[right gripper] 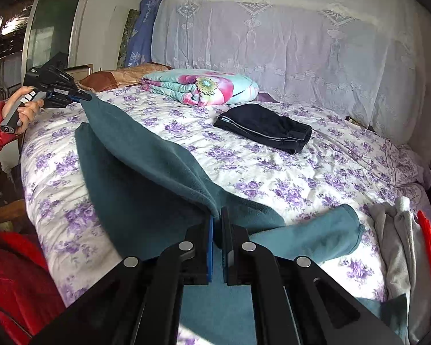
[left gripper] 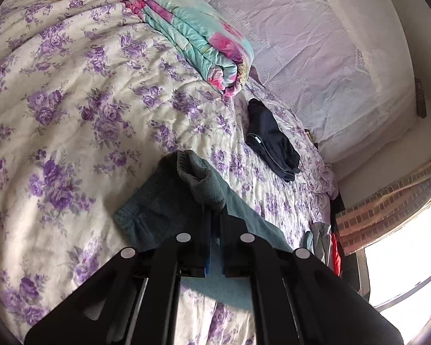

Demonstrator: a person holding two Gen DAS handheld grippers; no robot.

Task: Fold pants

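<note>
Teal fleece pants (right gripper: 146, 184) lie spread on the floral bedspread (right gripper: 273, 172), lifted along one edge between my two grippers. My right gripper (right gripper: 217, 215) is shut on a fold of the teal fabric in the foreground. My left gripper (right gripper: 86, 96), held by a hand in a red sleeve, pinches the far end of the same raised edge at the left. In the left wrist view, the left gripper (left gripper: 214, 210) is shut on a bunched grey-teal cuff of the pants (left gripper: 163, 204), which hangs over the bed. One leg end (right gripper: 330, 235) lies flat to the right.
Folded dark navy pants (right gripper: 267, 128) rest mid-bed. A folded flowered quilt (right gripper: 204, 86) sits by the lace-covered headboard (right gripper: 301, 43). Grey and red clothes (right gripper: 402, 253) are piled at the bed's right edge. A window (left gripper: 411, 273) is bright beyond the bed.
</note>
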